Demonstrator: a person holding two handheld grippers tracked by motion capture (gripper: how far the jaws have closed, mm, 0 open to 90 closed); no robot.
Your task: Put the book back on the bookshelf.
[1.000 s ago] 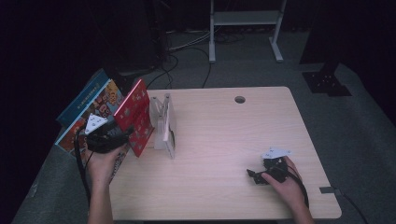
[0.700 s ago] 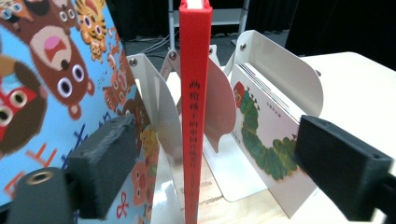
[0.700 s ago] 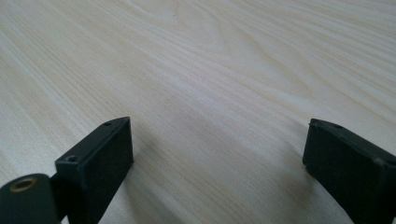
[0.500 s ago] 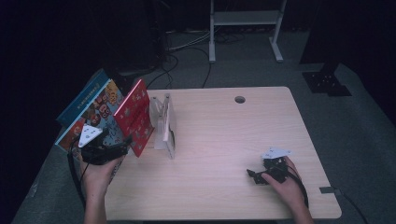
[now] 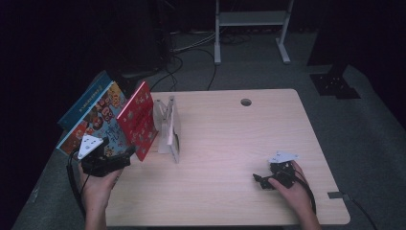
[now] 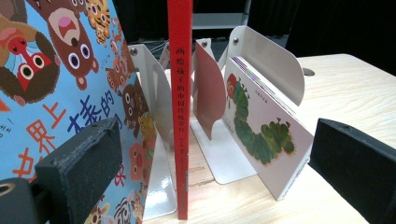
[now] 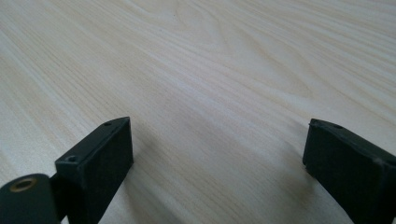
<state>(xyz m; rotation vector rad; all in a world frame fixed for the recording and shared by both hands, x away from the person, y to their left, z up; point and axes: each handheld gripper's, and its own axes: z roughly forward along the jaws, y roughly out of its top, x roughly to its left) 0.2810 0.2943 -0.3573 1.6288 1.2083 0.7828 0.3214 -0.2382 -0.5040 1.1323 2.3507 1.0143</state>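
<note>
- A pale wood-grain desk [image 5: 230, 143] stands in a dark room, with grey floor around it and a white metal frame [image 5: 251, 28] beyond its far edge.
- The white metal book rack [image 5: 168, 125] is the landmark: thin, rounded sheet-metal dividers standing upright near the desk's left part.
- Left of the rack, a thin red book [image 6: 180, 107] stands on edge between dividers, its narrow spine facing the left gripper view.
- Further left of the rack, a large blue picture book [image 5: 98, 120] with cartoon animals leans outward past the desk's left edge.
- In the rack's right slot, a thick white board book [image 6: 261, 135] with a green caterpillar leans to the right.
- The left gripper [image 5: 127, 155] sits just in front-left of the rack; its jaws have just been opening and now stand wide, pressing on nothing, with the red book's spine between them farther off.
- The right gripper [image 5: 258, 179] rests well to the right of the rack on bare desk, jaws wide apart and empty.
- Right of the rack the desk is open, smooth wood up to a round cable hole [image 5: 246, 102].
</note>
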